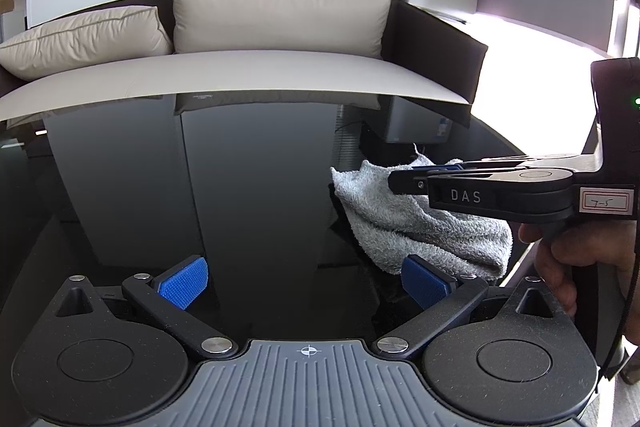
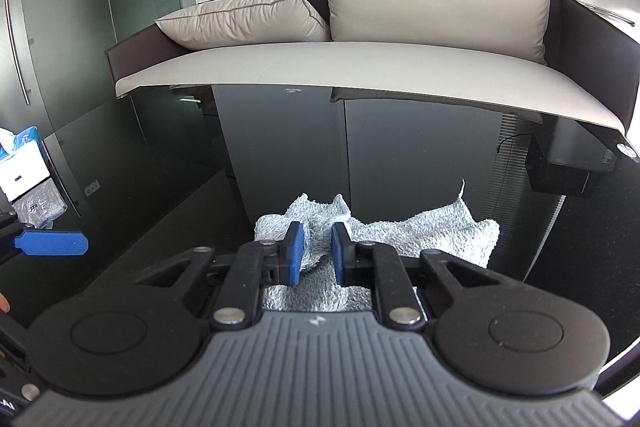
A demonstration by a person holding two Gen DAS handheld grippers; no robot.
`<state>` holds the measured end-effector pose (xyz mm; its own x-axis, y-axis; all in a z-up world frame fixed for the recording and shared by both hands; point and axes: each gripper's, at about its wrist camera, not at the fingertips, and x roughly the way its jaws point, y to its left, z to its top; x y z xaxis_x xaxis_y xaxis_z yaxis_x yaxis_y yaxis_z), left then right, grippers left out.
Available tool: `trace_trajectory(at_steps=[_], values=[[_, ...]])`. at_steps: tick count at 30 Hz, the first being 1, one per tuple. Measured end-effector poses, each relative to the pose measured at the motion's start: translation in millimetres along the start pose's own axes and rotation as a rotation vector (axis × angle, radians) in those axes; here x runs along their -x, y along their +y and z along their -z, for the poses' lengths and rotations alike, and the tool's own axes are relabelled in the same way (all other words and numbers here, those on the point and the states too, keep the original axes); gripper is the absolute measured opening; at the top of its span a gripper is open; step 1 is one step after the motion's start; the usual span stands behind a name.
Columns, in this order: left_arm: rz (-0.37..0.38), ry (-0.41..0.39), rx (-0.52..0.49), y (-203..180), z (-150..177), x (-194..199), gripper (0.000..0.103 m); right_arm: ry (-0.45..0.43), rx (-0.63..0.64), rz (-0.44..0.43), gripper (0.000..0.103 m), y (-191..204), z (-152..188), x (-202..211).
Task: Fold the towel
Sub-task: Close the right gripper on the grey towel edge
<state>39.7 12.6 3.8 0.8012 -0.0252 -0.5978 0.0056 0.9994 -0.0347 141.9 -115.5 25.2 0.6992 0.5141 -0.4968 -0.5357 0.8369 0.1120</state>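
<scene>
Right wrist view: I've got the right gripper [image 2: 316, 251] with jaws drawn in, pinching a raised fold of the grey towel [image 2: 420, 231]; rest of it lies crumpled on the black tabletop [image 2: 400, 147] ahead and to the right of the jaws. Left gripper [image 1: 304, 283] jaws spread wide, nothing between them, towel just off the right pad. Beyond the tabletop edge, a sofa [image 1: 256, 75] with beige cushions.
</scene>
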Motion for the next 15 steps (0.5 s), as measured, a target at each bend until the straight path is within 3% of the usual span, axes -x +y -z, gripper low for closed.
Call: trace_trajectory(at_steps=[10, 15], values=[[-0.024, 0.007, 0.014, 2.9, 0.5, -7.3, 0.102, -0.035, -0.022, 0.013, 0.006, -13.2, 0.4, 38.6], [-0.021, 0.009, 0.012, 2.7, -0.1, -7.5, 0.102, -0.012, -0.048, 0.043, 0.006, -23.5, 3.7, 55.7]])
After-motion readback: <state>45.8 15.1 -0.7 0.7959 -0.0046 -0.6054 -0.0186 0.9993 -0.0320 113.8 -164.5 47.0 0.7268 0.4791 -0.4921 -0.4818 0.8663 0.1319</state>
